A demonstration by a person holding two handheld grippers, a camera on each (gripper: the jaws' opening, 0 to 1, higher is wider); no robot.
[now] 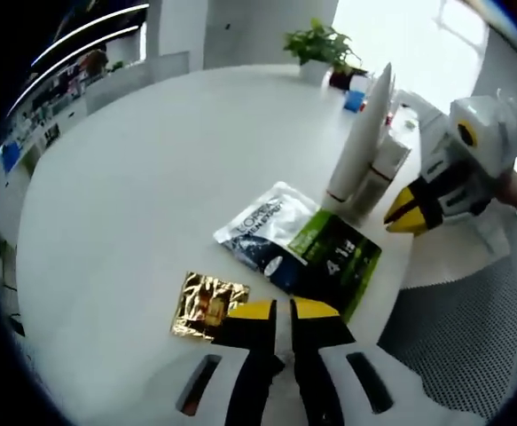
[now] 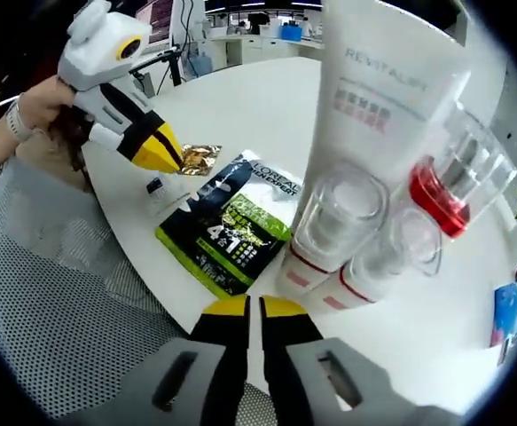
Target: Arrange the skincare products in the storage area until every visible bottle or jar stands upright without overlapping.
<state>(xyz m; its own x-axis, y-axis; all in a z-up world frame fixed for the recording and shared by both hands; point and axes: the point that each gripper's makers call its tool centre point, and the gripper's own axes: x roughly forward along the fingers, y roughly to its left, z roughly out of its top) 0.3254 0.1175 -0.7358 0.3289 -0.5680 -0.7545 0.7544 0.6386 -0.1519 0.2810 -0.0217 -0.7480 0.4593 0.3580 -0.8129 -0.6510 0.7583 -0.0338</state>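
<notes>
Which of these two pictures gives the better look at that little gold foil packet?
The left gripper view: the gold foil packet lies flat and whole, just ahead of the left tool. In the right gripper view it is small, partly behind that tool's yellow tip.

White table (image 1: 134,204); gold foil sachet (image 1: 207,304); green-and-black sachet (image 2: 227,240) with white print; white-and-dark-blue sachet (image 1: 265,228); white tube (image 2: 387,84) with grey lettering and pink label block; clear-capped white bottles (image 2: 329,226) banded red; both grippers' jaws black, tipped yellow.
</notes>
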